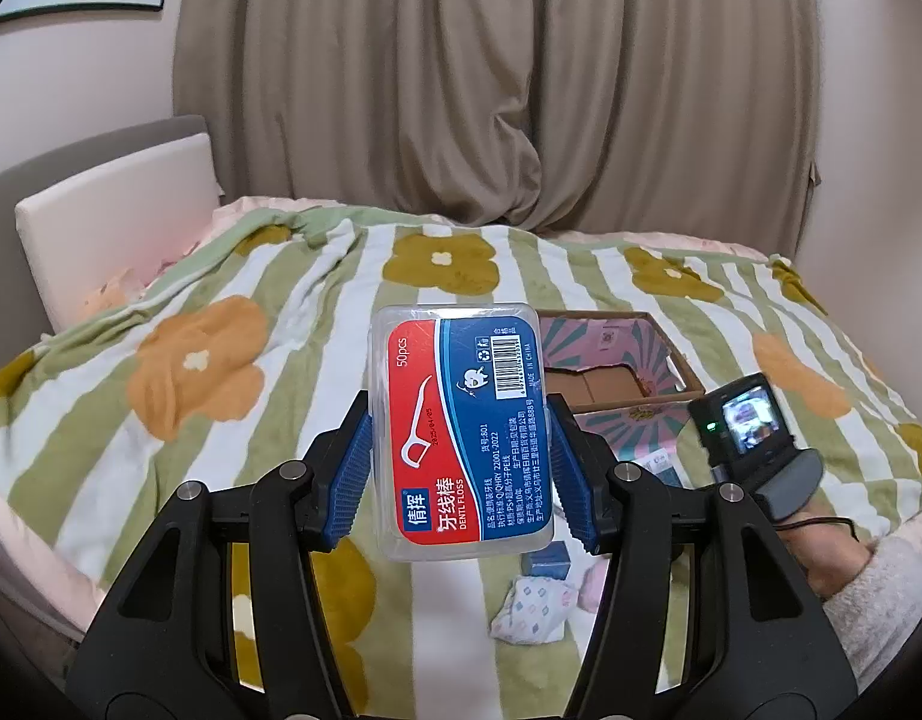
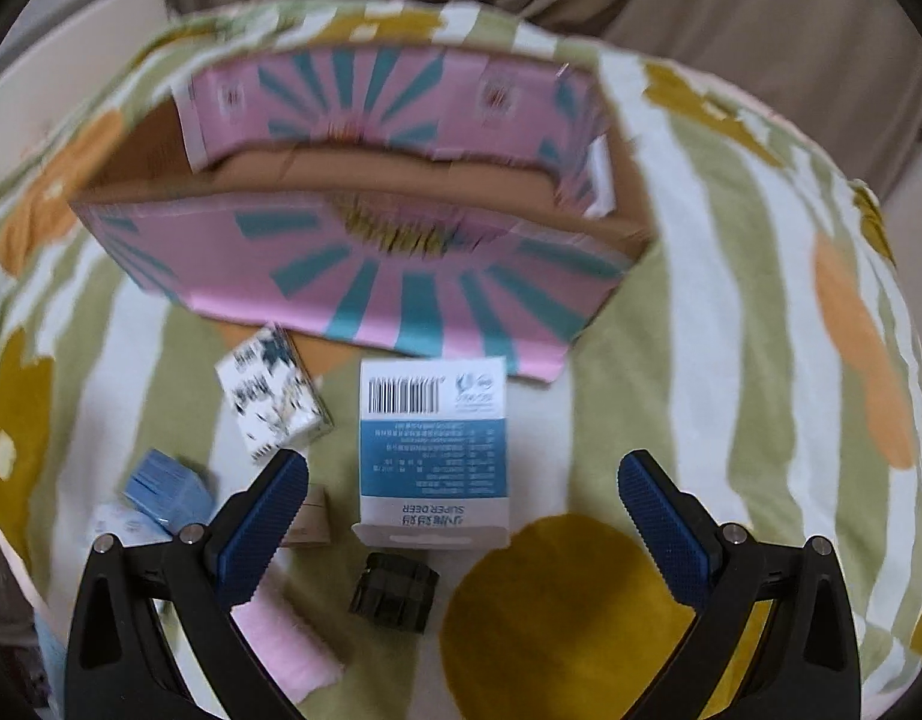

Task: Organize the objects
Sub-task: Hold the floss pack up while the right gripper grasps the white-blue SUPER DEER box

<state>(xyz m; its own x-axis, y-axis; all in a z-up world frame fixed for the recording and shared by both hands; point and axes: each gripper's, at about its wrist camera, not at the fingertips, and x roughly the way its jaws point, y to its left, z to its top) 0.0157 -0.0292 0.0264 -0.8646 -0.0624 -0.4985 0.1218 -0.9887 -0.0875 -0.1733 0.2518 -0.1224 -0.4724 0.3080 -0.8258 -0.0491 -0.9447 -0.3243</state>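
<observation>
My left gripper (image 1: pixel 458 438) is shut on a clear dental floss box (image 1: pixel 458 426) with a red and blue label, held up above the bed. An open pink and teal cardboard box (image 1: pixel 616 372) lies on the blanket behind it; it also shows in the right wrist view (image 2: pixel 365 252). My right gripper (image 2: pixel 463 480) is open and empty, hovering over a white and blue Super Deer box (image 2: pixel 434 450). Near it lie a small black object (image 2: pixel 395 594), a white patterned pack (image 2: pixel 272 402), a blue box (image 2: pixel 167 489) and a pink item (image 2: pixel 287 636).
The bed has a green-striped flowered blanket (image 1: pixel 221 360). A beige curtain (image 1: pixel 490 78) hangs behind, and a white headboard (image 1: pixel 113 222) stands at left. The right gripper's camera unit (image 1: pixel 745 420) and the person's sleeve (image 1: pixel 868 594) are at right. A patterned pouch (image 1: pixel 532 609) lies below.
</observation>
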